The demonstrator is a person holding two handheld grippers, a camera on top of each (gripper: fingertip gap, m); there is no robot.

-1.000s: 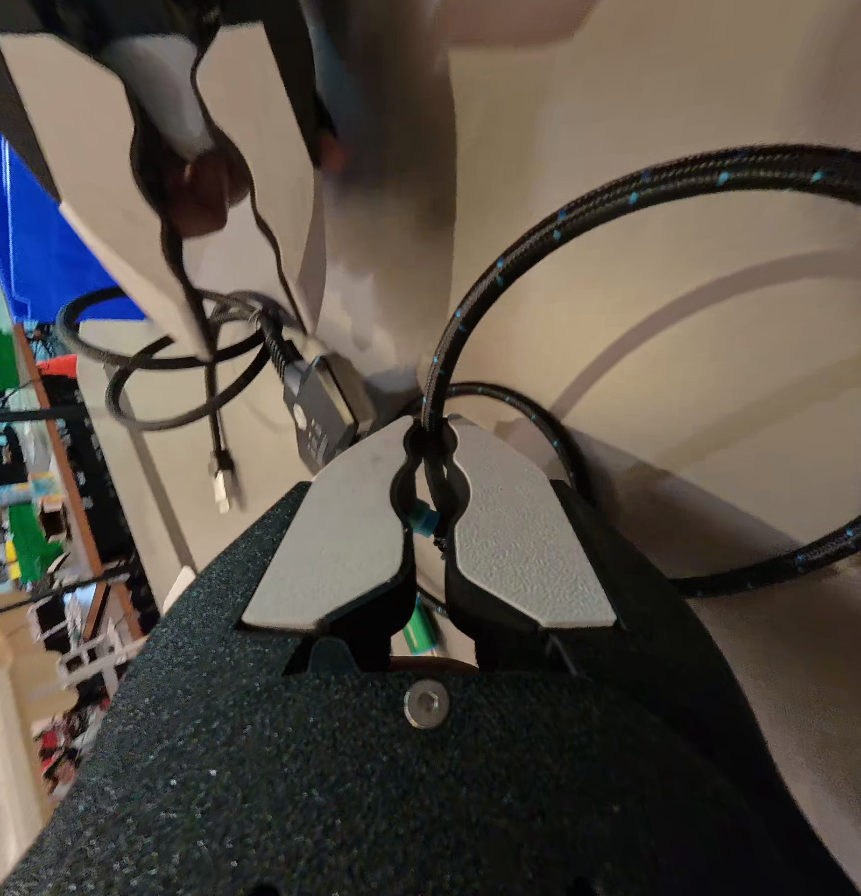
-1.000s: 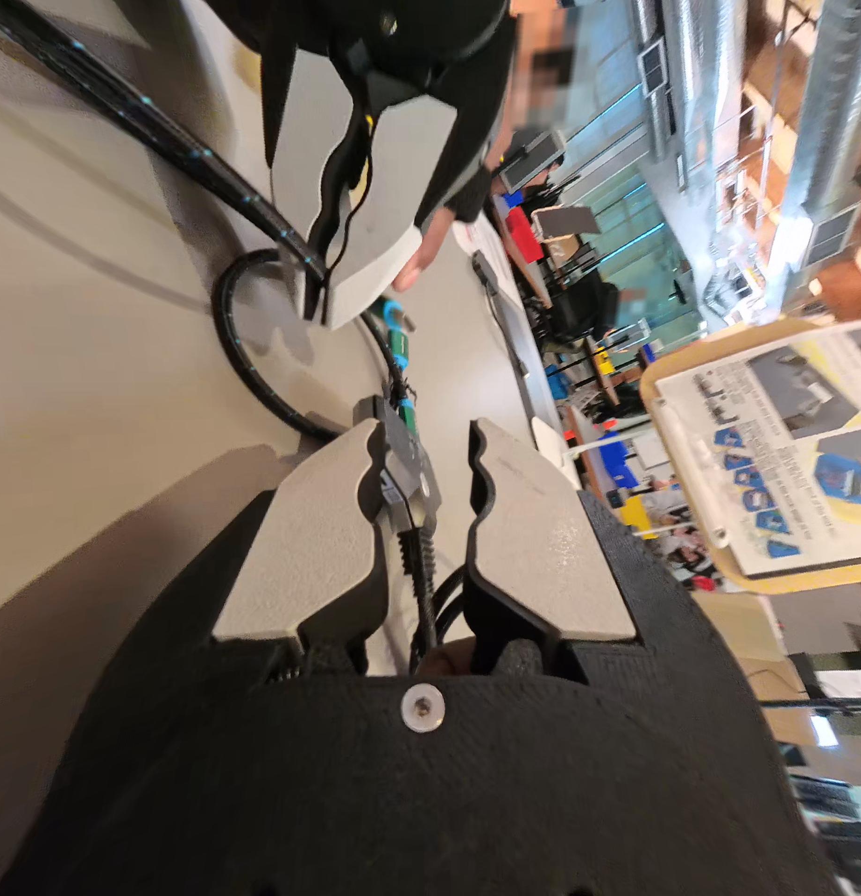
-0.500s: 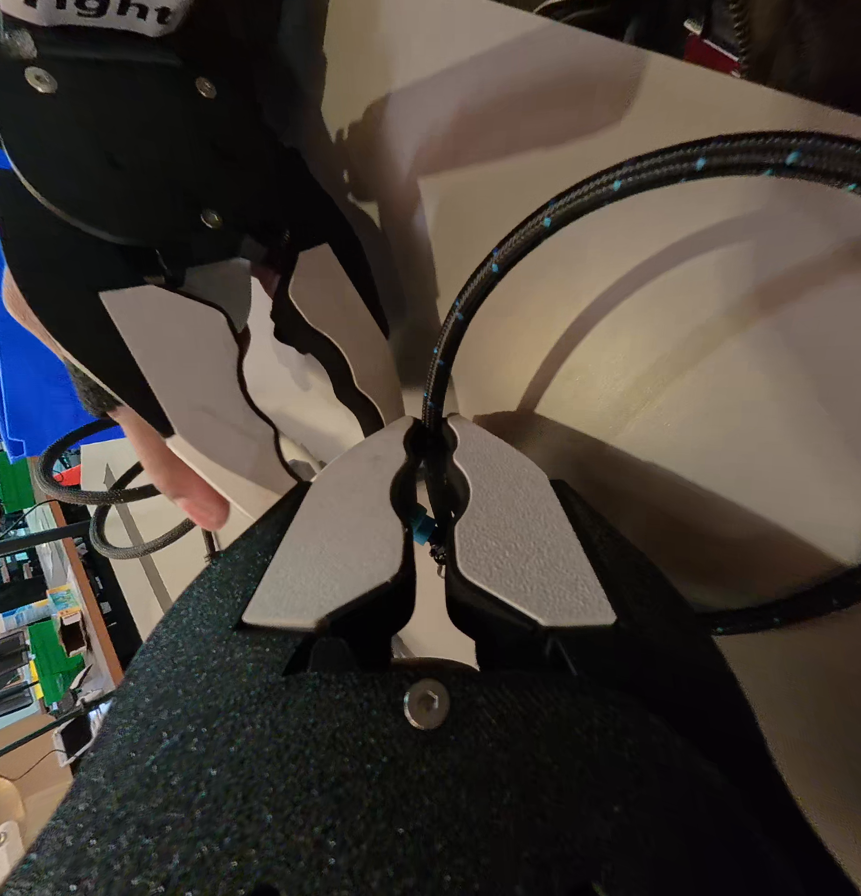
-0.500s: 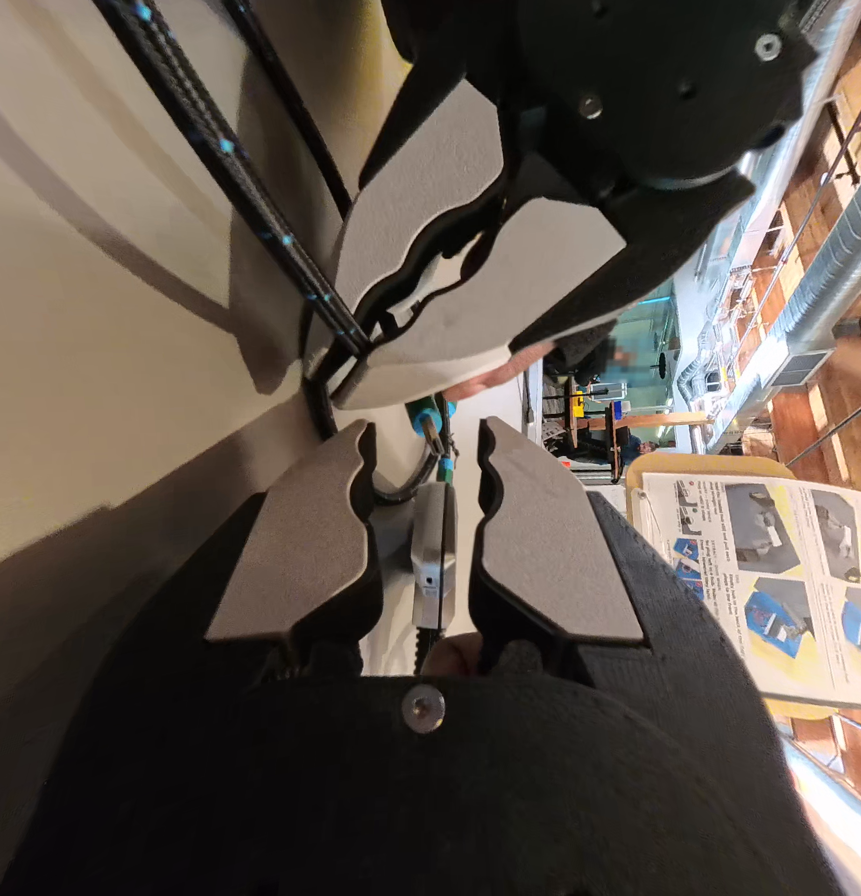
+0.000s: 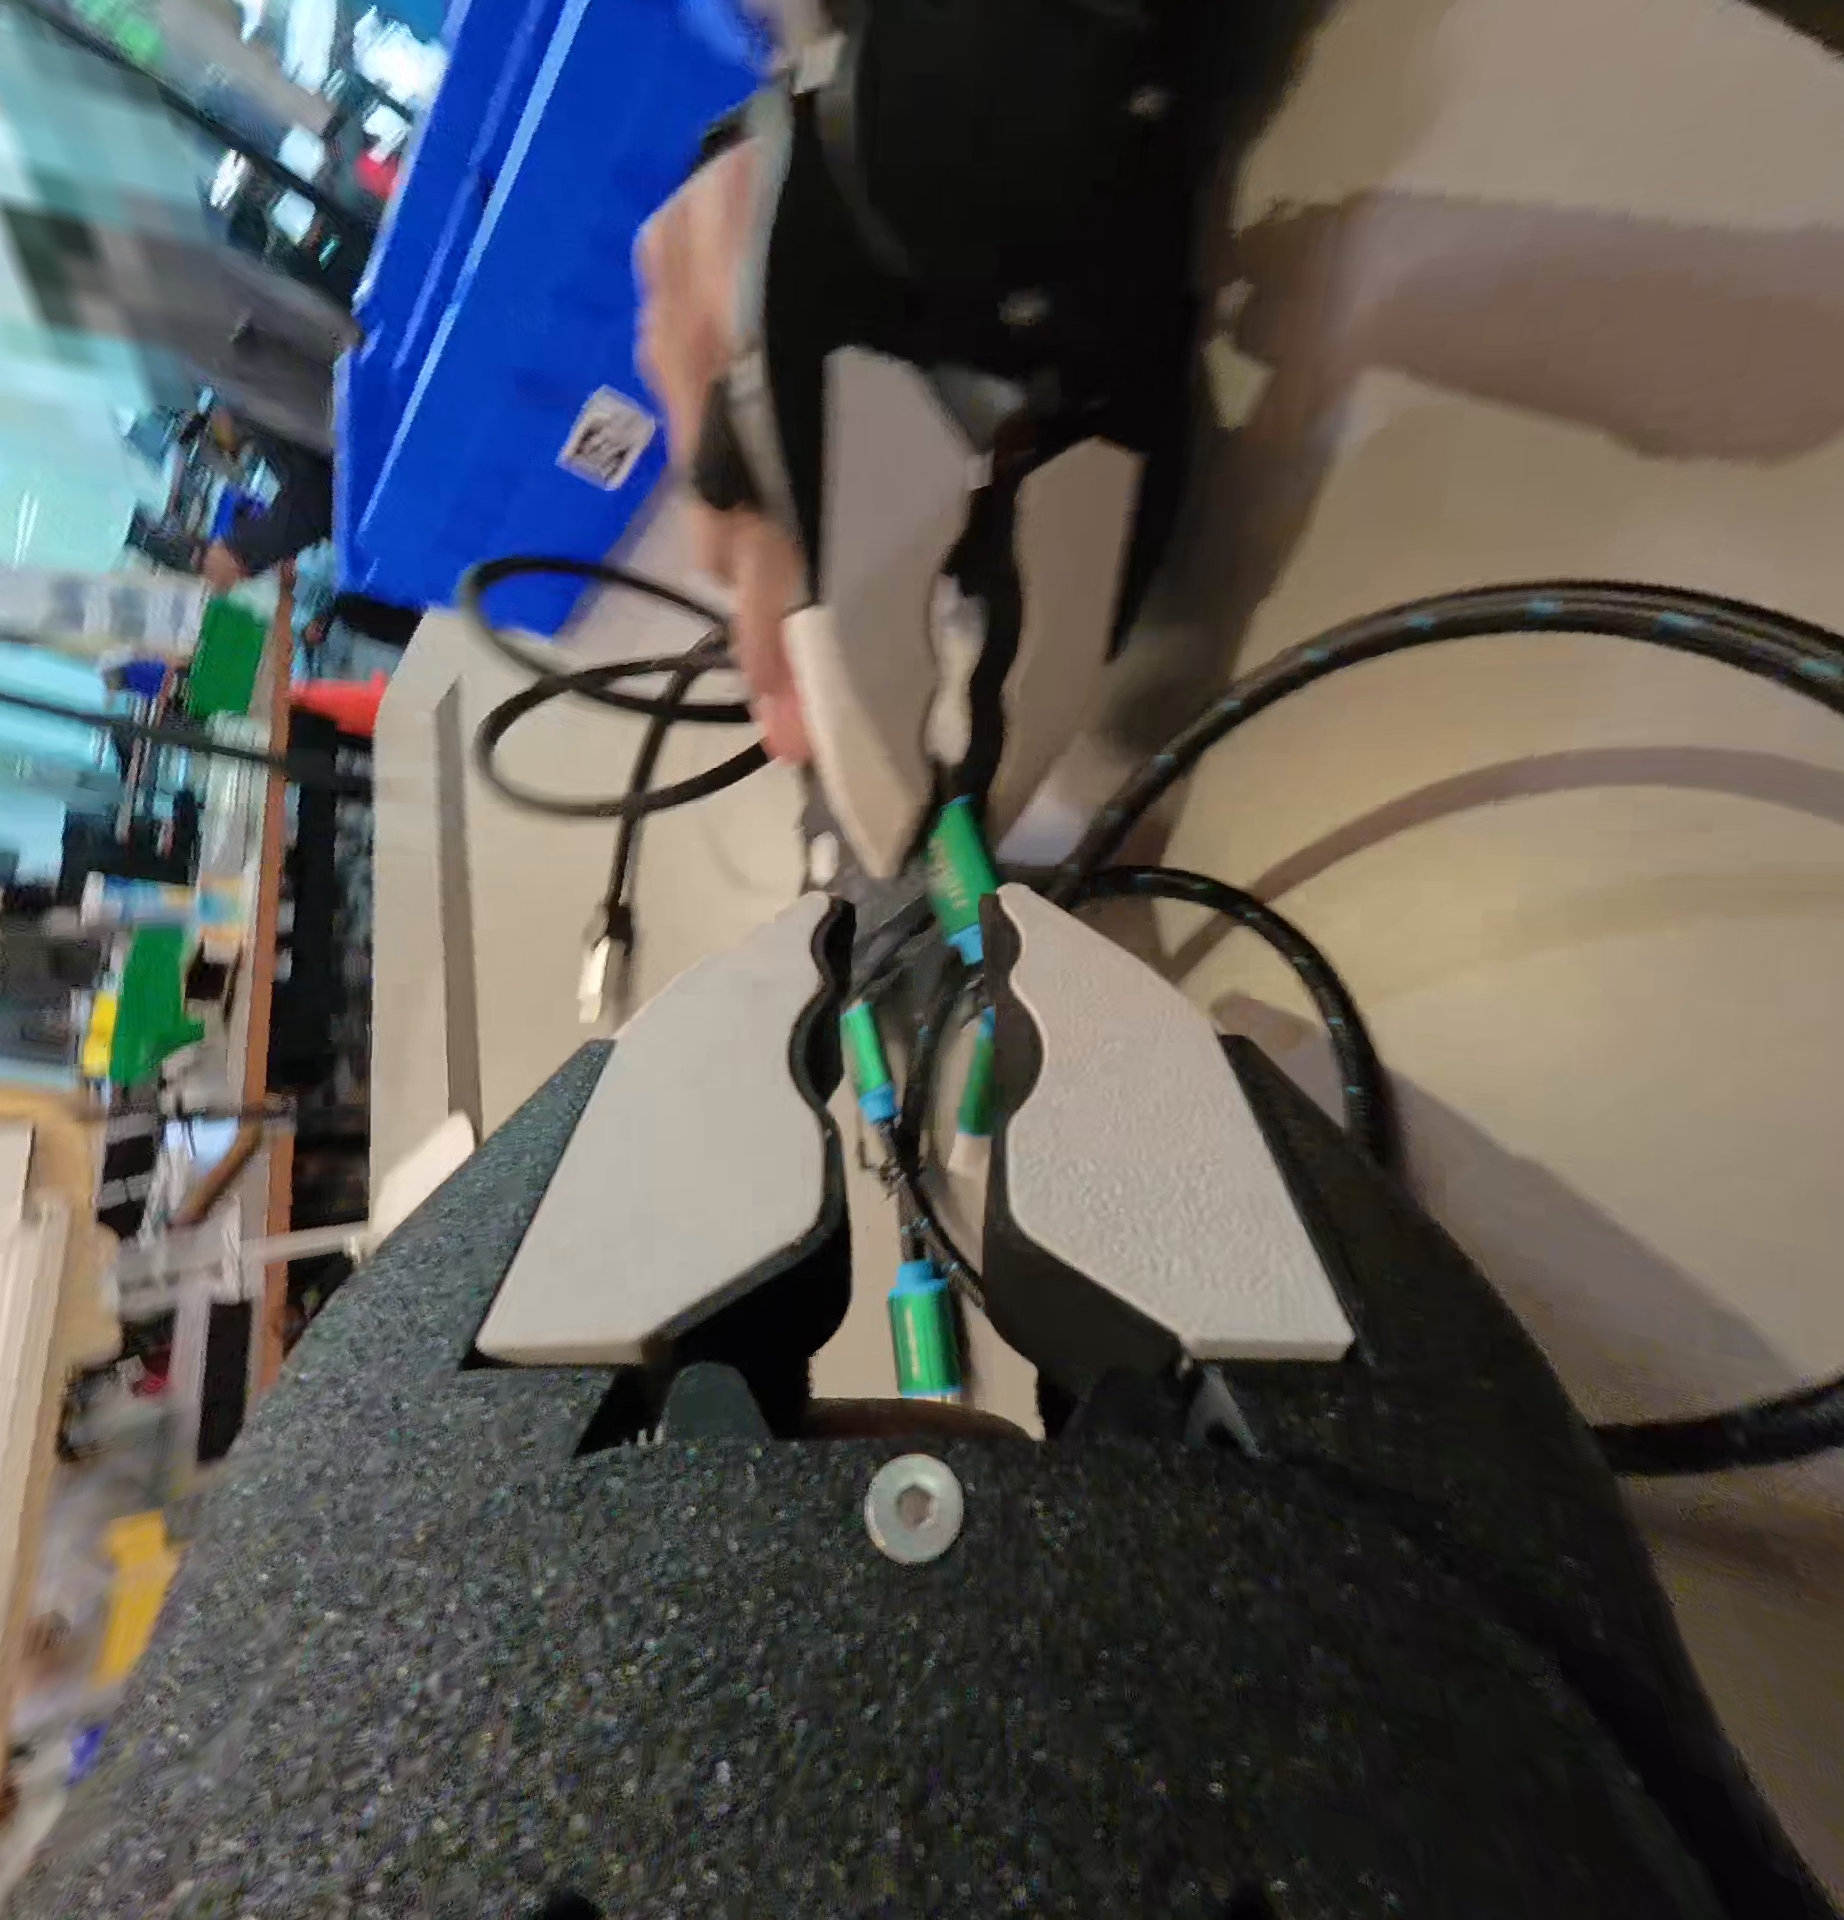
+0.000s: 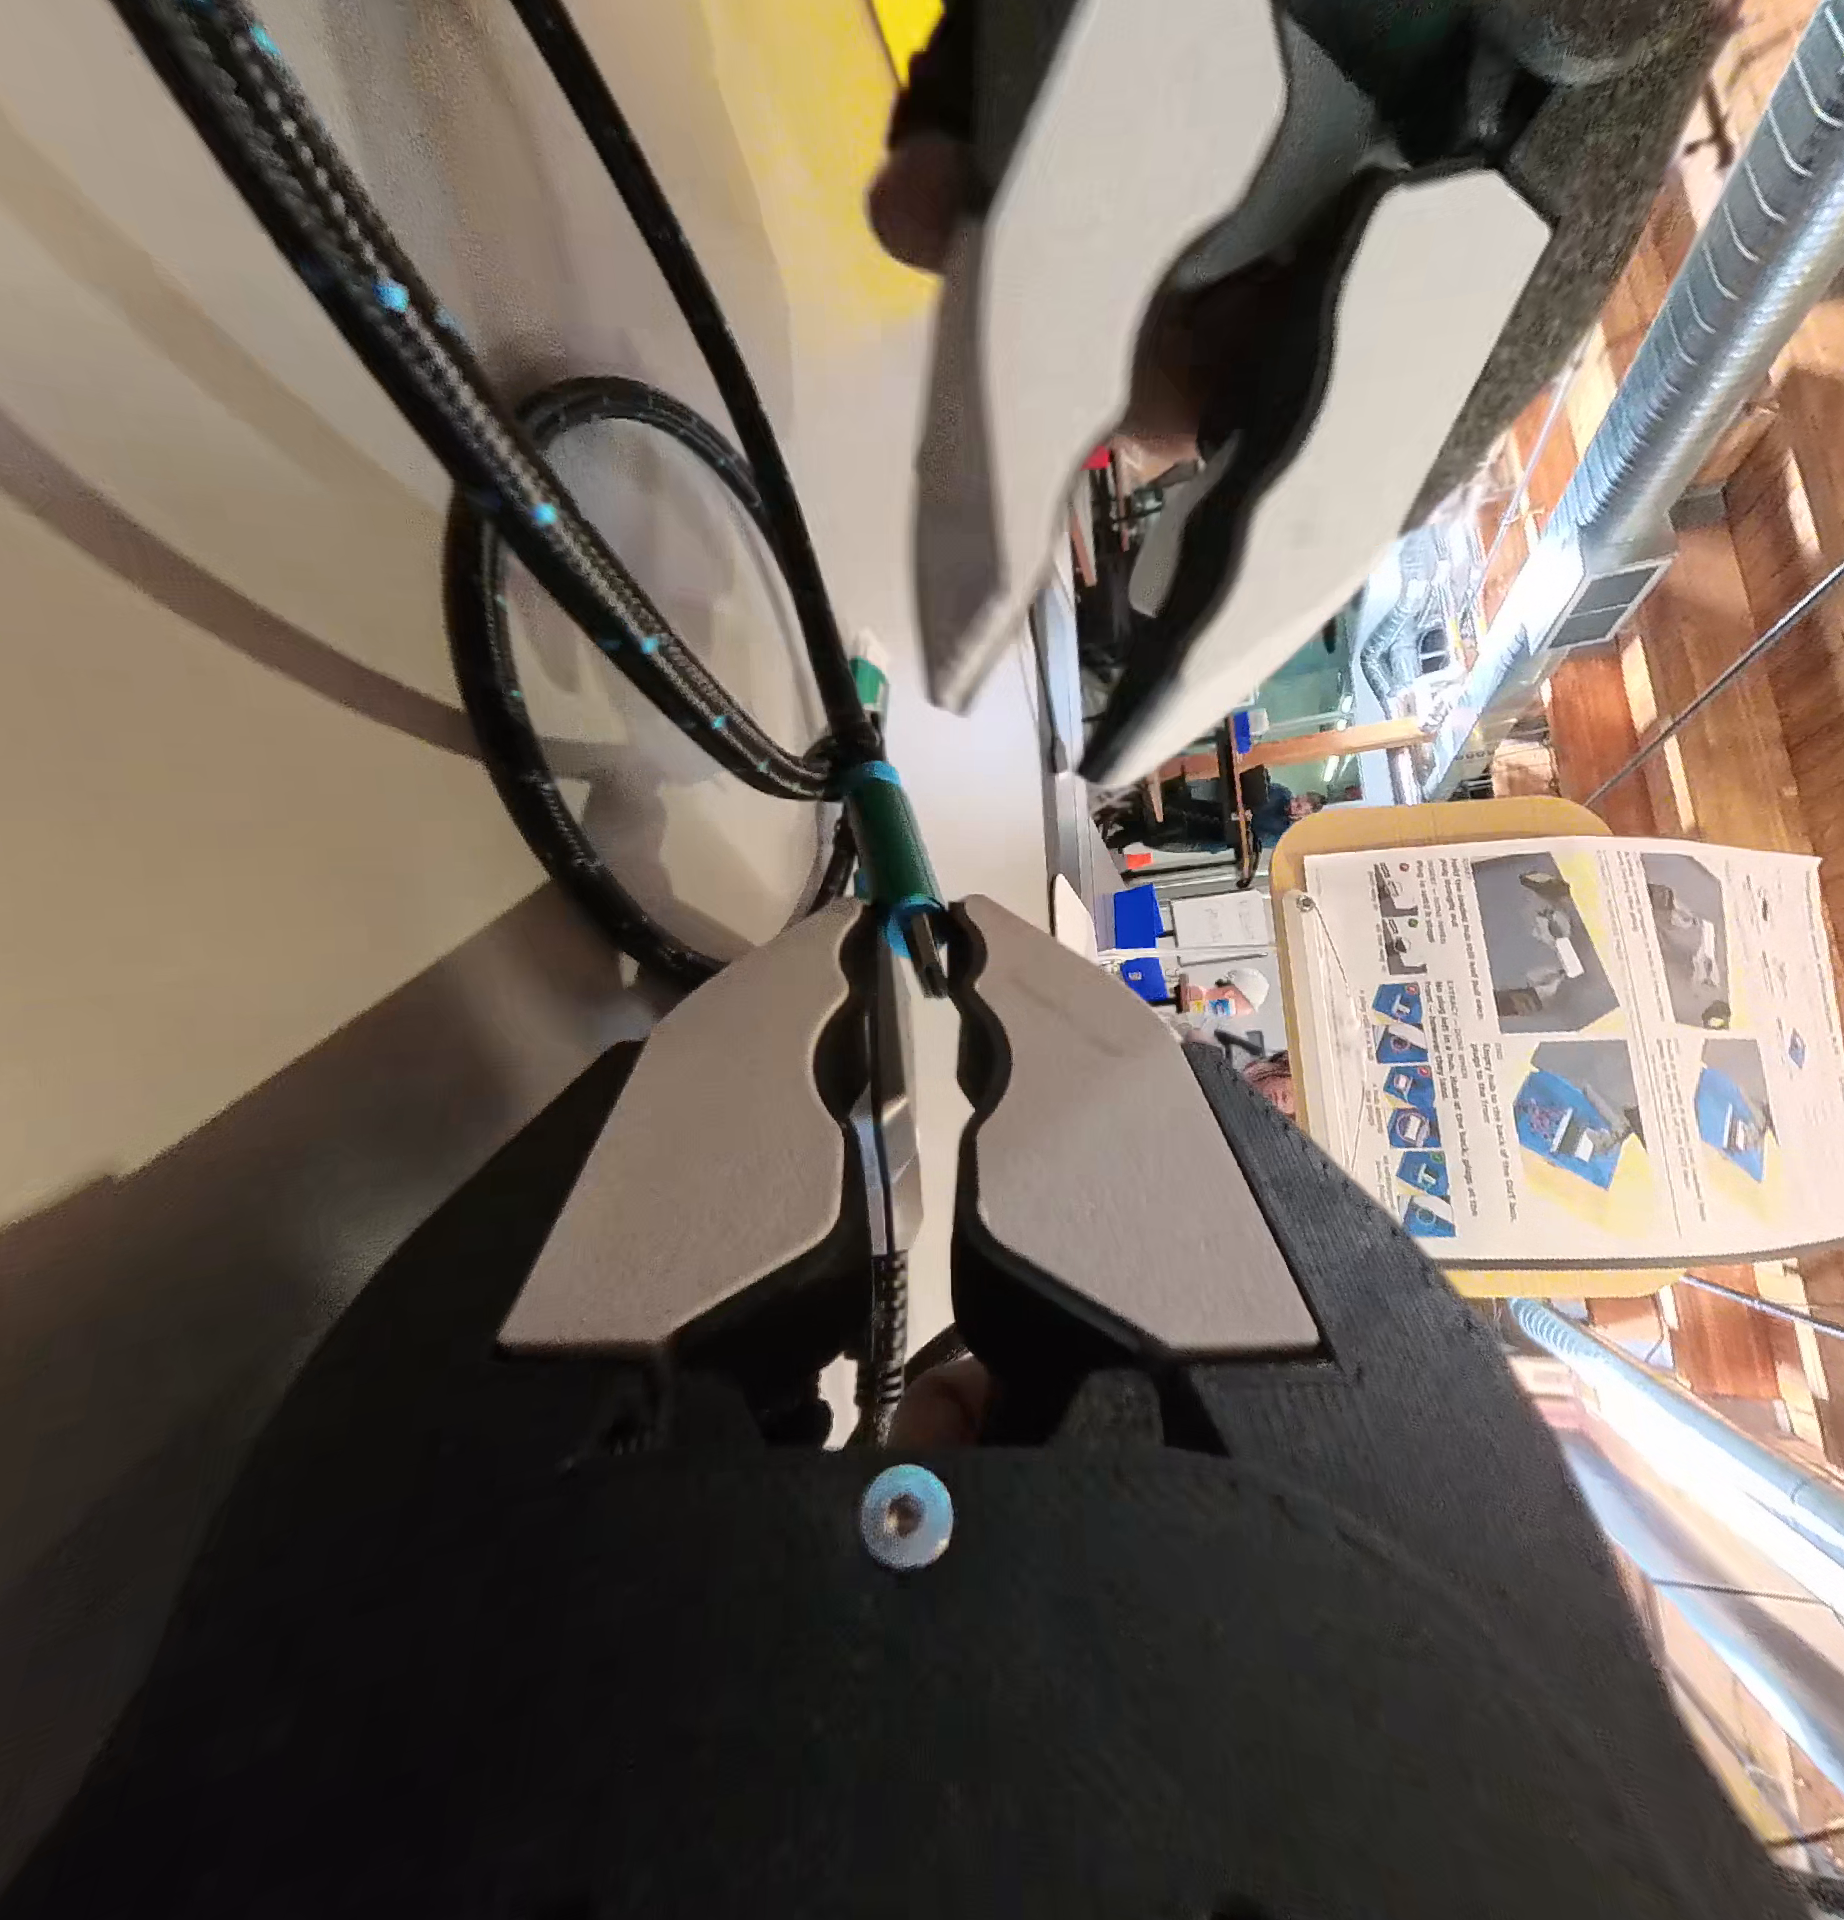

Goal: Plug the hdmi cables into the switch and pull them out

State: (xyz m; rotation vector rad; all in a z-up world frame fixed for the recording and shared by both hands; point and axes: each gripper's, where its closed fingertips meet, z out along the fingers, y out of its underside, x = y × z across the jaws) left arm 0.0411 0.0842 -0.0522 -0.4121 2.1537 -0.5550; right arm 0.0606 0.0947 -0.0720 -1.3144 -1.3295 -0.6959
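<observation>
My left gripper (image 5: 916,904) is open over a beige table (image 5: 1572,1091). Two green plugs (image 5: 861,1049) and a thin part of the black braided cable (image 5: 1313,665) lie loose between its fingers without being pressed. In the right wrist view it (image 6: 1022,727) hangs open at the top. My right gripper (image 6: 910,914) is shut on a flat grey adapter (image 6: 892,1101) held edge-on, with its own cable leaving rearward. A green plug with blue rings (image 6: 892,842) meets the adapter's front end at my fingertips. It also shows in the left wrist view (image 5: 957,862), at the tips of the right gripper (image 5: 949,800).
The braided cable (image 6: 461,416) loops on the table beside both grippers. A thin black cable (image 5: 606,727) with a silver plug (image 5: 596,956) lies to the left. A blue bin (image 5: 502,312) stands behind it. A printed sheet on a wooden board (image 6: 1583,1049) stands at the right. The grippers are tip to tip, or close to it.
My left gripper has let go of the braided cable and opened. My right gripper has closed on the grey adapter, with the green plug now at its tip.
</observation>
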